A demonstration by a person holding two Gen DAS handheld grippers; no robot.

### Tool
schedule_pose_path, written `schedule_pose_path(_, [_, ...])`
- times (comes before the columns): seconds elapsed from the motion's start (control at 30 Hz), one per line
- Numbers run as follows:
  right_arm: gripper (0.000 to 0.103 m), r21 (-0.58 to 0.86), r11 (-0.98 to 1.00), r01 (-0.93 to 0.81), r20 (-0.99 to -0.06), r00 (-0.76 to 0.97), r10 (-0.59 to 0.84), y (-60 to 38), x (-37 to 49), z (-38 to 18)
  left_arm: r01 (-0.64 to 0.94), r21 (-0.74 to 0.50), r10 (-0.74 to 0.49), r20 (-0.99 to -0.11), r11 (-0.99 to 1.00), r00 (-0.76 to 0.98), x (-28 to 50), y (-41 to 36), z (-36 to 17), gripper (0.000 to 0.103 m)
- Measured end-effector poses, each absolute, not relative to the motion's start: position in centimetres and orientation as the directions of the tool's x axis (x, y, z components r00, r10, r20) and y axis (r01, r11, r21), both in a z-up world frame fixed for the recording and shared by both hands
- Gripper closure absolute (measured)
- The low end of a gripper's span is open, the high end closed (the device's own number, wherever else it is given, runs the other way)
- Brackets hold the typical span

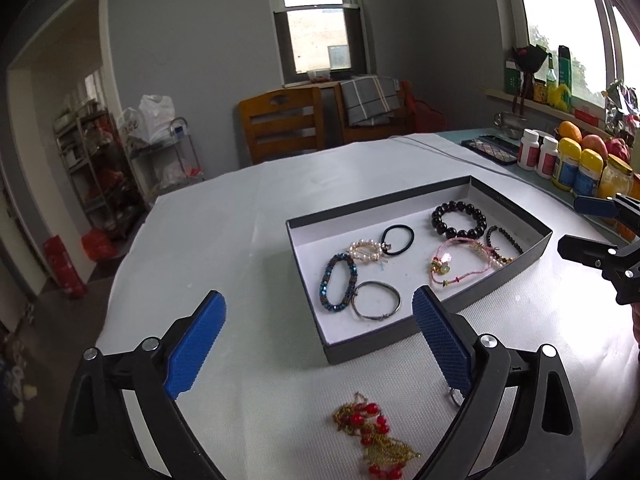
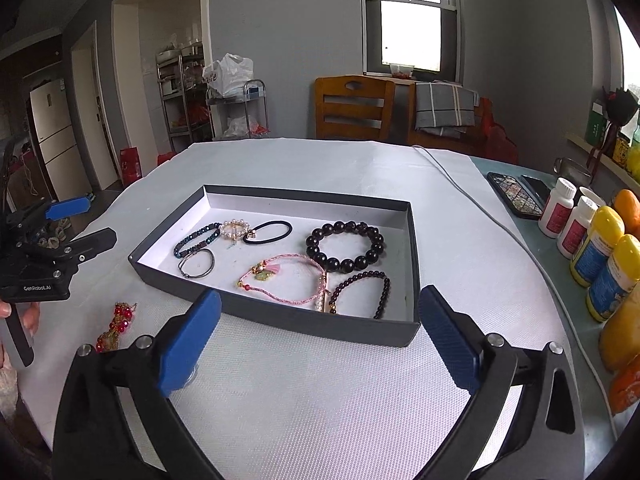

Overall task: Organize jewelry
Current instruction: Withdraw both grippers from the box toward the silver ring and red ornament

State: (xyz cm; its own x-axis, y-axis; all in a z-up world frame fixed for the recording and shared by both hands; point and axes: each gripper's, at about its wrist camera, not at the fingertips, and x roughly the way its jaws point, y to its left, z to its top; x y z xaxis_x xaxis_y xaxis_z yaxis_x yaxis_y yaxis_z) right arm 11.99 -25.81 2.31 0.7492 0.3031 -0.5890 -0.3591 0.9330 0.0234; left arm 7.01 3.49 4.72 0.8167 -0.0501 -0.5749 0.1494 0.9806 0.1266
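Note:
A dark grey tray [image 1: 400,345] [image 2: 280,321] with a white floor lies on the white tablecloth. It holds several bracelets: a black large-bead one [image 1: 438,220] [image 2: 313,245], a blue beaded one [image 1: 326,280], a silver bangle [image 1: 396,300] and a pink cord one [image 2: 298,257]. A red-and-gold bead piece [image 1: 370,432] [image 2: 118,320] lies on the cloth outside the tray, just in front of my left gripper [image 1: 320,300] [image 2: 86,224]. That gripper is open and holds nothing. My right gripper [image 2: 320,298] [image 1: 574,224] stands open before the tray's near wall, also with nothing in it.
Yellow and white bottles [image 2: 596,248] and fruit line the table's right side, with a patterned flat case [image 2: 516,196] and a grey cable [image 2: 460,184] behind them. Wooden chairs [image 2: 352,108] stand beyond the far edge. A person's hand [image 2: 28,316] holds the left gripper's handle.

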Motion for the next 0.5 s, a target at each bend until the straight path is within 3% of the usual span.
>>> schedule_pose_path(0.5, [0.006,0.001,0.904,-0.427,-0.651,0.686,0.325,-22.6,9.8,-0.5,0.196,0.120,-0.069,-0.664,0.973,0.745,2.7,5.1,0.0,0.007])
